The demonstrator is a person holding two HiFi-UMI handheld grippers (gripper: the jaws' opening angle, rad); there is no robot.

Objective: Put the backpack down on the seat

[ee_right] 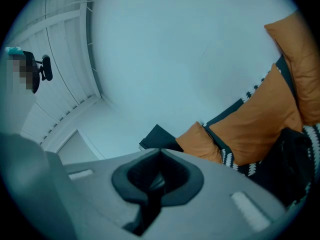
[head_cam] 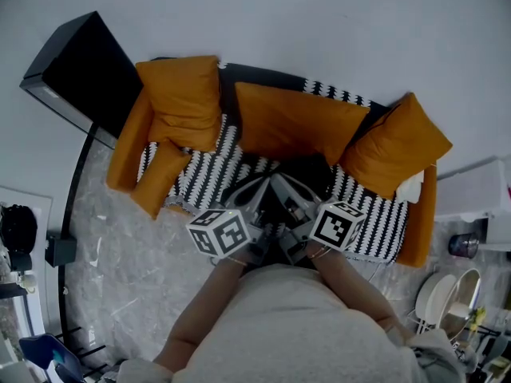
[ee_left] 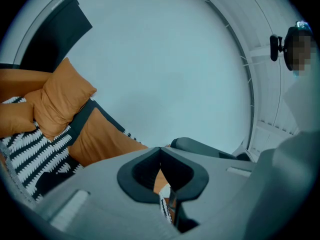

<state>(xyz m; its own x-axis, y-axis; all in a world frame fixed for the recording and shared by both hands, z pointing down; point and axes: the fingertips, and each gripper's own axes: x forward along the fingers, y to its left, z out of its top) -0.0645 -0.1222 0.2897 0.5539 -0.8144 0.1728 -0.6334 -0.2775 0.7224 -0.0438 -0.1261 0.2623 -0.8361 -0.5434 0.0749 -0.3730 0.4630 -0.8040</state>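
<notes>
Backpack (head_cam: 305,172) on seat (head_cam: 200,178), 12 o'clock of L gripper (ee_left: 160,150) & R gripper (ee_right: 160,150), both pinched shut; risk: unpropped, may slump off front edge.

The sofa seat (head_cam: 204,174) straight ahead of me is crowded. A black backpack (head_cam: 307,170) fills its middle. Three orange cushions line the backrest: left (head_cam: 182,98), middle (head_cam: 291,122) and right (head_cam: 395,146). A small orange bolster (head_cam: 160,178) lies across the left end. Bare striped cover shows between bolster and backpack, and at the right front corner. A black cabinet (head_cam: 80,70) stands beyond the left armrest (head_cam: 128,146). The marbled floor (head_cam: 128,262) to my left is open.
</notes>
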